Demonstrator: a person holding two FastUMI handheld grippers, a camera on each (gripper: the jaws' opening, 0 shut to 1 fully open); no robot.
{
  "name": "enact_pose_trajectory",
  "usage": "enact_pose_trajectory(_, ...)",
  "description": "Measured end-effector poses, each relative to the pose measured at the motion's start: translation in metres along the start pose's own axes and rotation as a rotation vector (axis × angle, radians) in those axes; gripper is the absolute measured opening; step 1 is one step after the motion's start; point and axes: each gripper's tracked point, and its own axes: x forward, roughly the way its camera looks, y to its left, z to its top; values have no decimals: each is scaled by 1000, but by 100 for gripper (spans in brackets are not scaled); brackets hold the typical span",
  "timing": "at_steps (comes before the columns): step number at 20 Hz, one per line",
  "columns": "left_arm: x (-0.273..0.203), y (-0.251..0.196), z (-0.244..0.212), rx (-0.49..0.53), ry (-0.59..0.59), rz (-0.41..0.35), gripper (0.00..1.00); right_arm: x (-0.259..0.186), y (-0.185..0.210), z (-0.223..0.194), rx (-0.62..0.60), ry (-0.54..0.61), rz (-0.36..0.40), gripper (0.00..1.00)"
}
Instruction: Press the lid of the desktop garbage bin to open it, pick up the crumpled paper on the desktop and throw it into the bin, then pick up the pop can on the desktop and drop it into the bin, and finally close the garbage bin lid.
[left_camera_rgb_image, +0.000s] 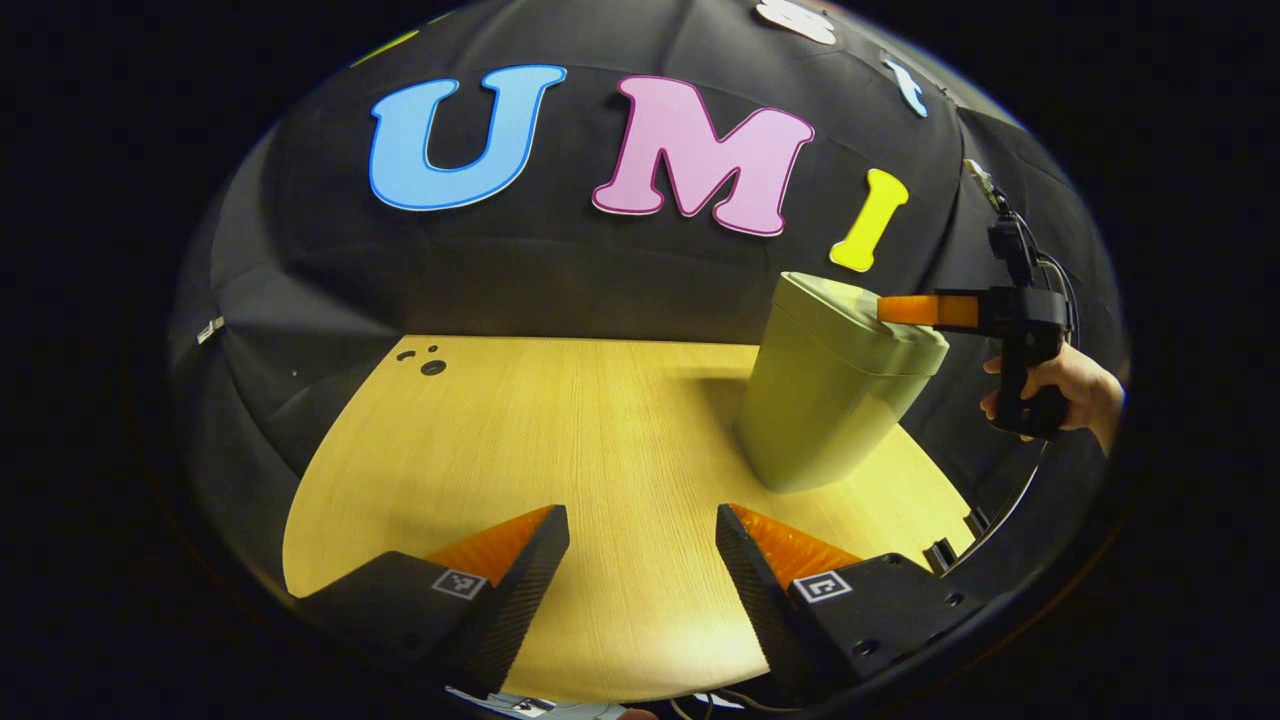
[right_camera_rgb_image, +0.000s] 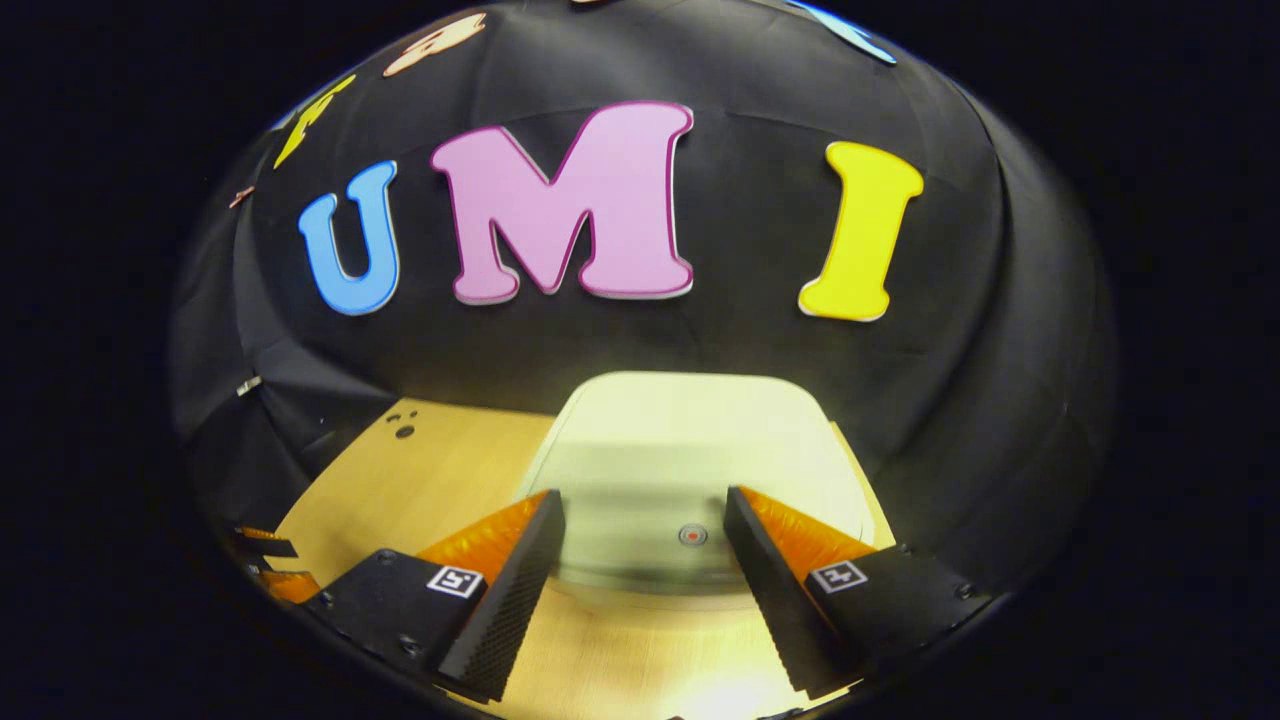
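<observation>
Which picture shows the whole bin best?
The left gripper view. There the bin stands whole on the table, lid shut, with the right gripper at its top. The right gripper view looks down from close above, so you see the bin's lid and its small round button, not the sides.

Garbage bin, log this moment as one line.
garbage bin: lid shut | right gripper: open, above lid | left gripper: open, over table
</observation>
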Motion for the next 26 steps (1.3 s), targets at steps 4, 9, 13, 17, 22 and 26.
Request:
enact_pose_trajectory(4, 3, -4, 3, -4, -4, -5, 95, -5, -3, -2, 9, -1, 20, 100)
enact_pose_trajectory(9, 3, -10, 6, 9, -13, -17, 95, -5, 0, 7, -8, -43, 35, 100)
enact_pose_trajectory(13, 3, -11, 7, 12, -13, -20, 95, -12, 11, 12, -10, -71, 63, 100)
enact_pose_trajectory(17, 3, -12, 10, 11, -18, -21, 95, -32, 27, 18, -12, -93, 88, 100)
enact_pose_trajectory(22, 5, -15, 14, 20, -21, -31, 95, -62, 50, 21, -27, -124, 120, 100)
enact_pose_trajectory(26, 4, -20, 19, 28, -27, -42, 95, -85, 66, 22, -48, -162, 143, 100)
